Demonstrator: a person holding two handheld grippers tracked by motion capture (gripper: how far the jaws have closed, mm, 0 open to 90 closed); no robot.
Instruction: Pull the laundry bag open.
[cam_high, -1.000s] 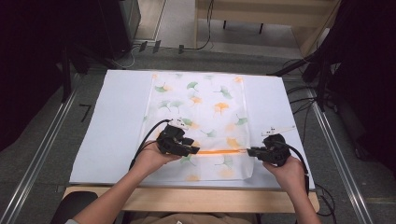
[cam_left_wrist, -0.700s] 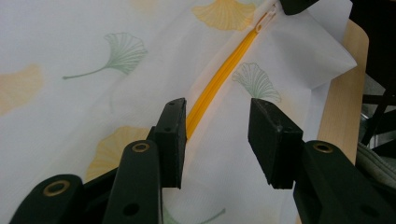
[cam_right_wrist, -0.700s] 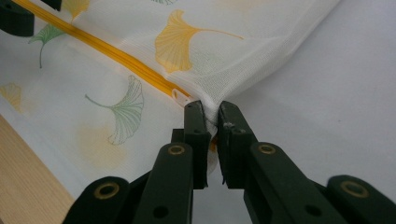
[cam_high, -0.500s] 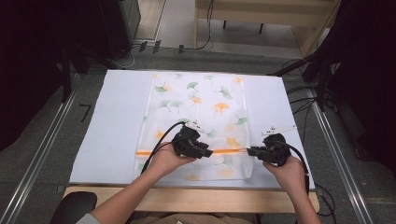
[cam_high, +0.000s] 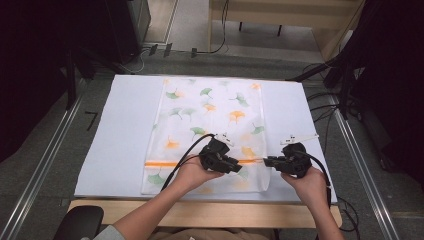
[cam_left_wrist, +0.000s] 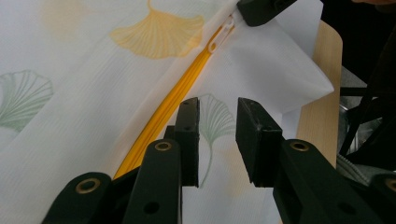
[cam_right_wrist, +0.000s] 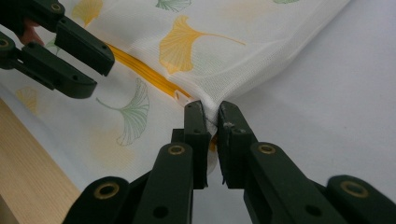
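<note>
my right gripper (cam_right_wrist: 211, 112) is clenched on the bag (cam_high: 210, 125) at its right edge, right at the end of the zip (cam_left_wrist: 173, 100); the mesh is pinched between the pads. my left gripper (cam_left_wrist: 217, 140) has just been closing but isn't pressing on anything: its jaws stand apart over the bag, just beside the zip, with only flat fabric in the gap. the pull (cam_left_wrist: 223, 33) lies near the right gripper, apart from my left jaws. the bag lies flat on the white sheet (cam_high: 120, 130), zip running across its near end, ginkgo leaf print facing up. the table edge (cam_right_wrist: 28, 182) is near.
</note>
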